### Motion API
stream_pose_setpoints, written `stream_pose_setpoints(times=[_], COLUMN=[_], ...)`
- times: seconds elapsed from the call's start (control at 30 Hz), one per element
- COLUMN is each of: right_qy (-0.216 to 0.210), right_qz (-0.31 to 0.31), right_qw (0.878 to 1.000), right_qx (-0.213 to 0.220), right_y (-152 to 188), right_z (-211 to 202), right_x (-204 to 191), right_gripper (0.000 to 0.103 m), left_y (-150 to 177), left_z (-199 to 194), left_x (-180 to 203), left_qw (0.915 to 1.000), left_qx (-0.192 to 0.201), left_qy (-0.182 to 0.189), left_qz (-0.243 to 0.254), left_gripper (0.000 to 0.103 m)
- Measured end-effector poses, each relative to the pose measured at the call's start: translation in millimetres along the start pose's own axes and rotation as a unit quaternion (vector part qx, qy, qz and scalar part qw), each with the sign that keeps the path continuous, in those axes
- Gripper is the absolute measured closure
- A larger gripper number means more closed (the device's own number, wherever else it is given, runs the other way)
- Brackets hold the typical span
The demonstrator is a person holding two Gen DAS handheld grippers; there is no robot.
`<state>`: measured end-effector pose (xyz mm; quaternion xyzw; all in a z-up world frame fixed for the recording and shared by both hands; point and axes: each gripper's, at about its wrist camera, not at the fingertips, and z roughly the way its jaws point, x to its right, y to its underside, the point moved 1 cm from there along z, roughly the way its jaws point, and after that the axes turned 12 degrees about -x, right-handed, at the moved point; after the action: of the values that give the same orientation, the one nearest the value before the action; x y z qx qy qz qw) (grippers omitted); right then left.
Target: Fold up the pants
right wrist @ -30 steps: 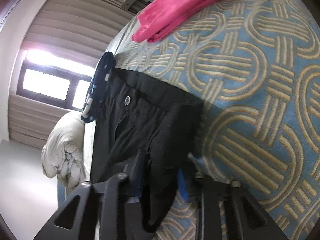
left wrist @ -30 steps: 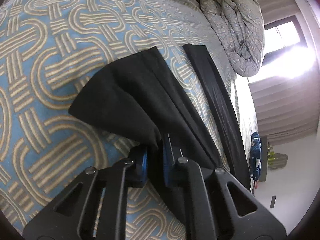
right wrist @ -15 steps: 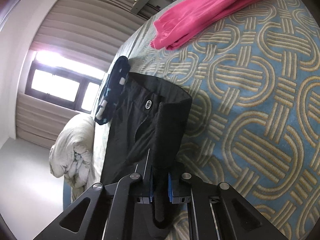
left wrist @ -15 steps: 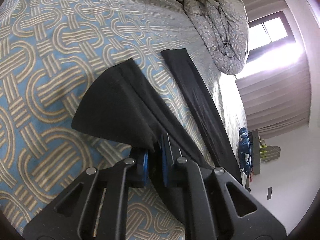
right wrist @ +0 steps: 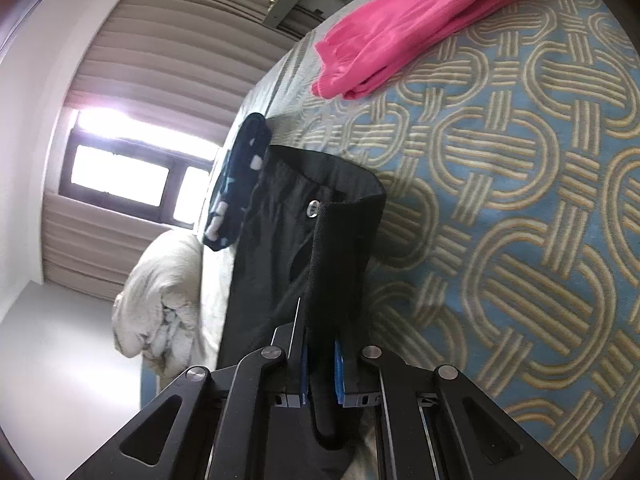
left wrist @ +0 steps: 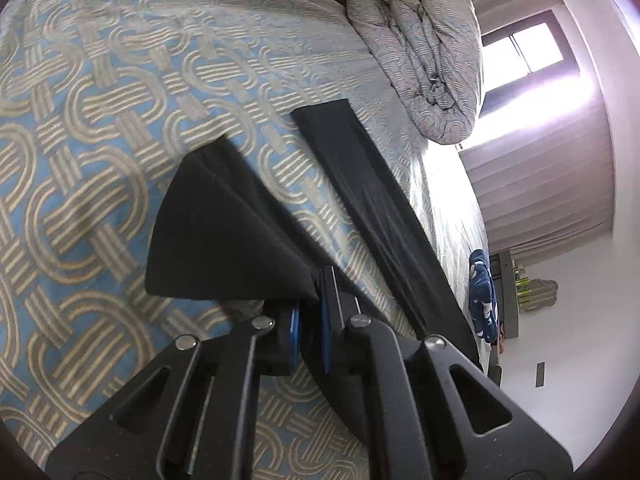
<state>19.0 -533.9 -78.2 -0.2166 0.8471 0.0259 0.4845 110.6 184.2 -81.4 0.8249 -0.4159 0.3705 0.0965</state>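
Observation:
Black pants lie lengthwise on a blue bedspread (left wrist: pixel 80 128) with tan loops. In the left wrist view my left gripper (left wrist: pixel 316 294) pinches the hem corner of the near leg (left wrist: pixel 224 232), its jaws still closing on the cloth. The corner is raised off the bed into a taut triangle. The other leg (left wrist: pixel 360 184) stays flat beside it. In the right wrist view my right gripper (right wrist: pixel 320 346) is shut on the near waistband (right wrist: pixel 340 248), which stands up as a vertical fold. A silver button (right wrist: pixel 313 208) shows on the waistband behind it.
A folded pink garment (right wrist: pixel 420 20) lies at the far end of the bed. A navy patterned garment (right wrist: pixel 236 192) rests by the bed's window-side edge, next to the pants. A bunched grey duvet (left wrist: pixel 420 40) fills the other end. A window and curtains stand beyond.
Both grippers rose a little and took the cloth up with them. The right jaws closed onto the waistband, which now stands upright. The leg hem is stretched tauter.

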Motion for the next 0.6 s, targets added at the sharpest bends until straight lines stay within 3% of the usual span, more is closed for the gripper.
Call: stream_pose_setpoints(times=[0.33,0.6], right_qy=[-0.034,-0.070], right_qz=[0.001,0.001], right_qw=[0.999,0.997], right_qx=[-0.006,-0.024], right_y=[-23.3,-61.4], right_z=[9.2,48.9], right_x=[-33.1,-76.0], right_gripper=[0.095,0.095], left_y=[-45.2,-99.5], left_z=[15.0,54.9], left_x=[50.4,93.4], left_qw=[0.9990,0.9979], left_qx=[0.000,-0.014], left_qy=[0.015,0.017], left_qz=[0.042,0.061], left_gripper=[0.093,0.095])
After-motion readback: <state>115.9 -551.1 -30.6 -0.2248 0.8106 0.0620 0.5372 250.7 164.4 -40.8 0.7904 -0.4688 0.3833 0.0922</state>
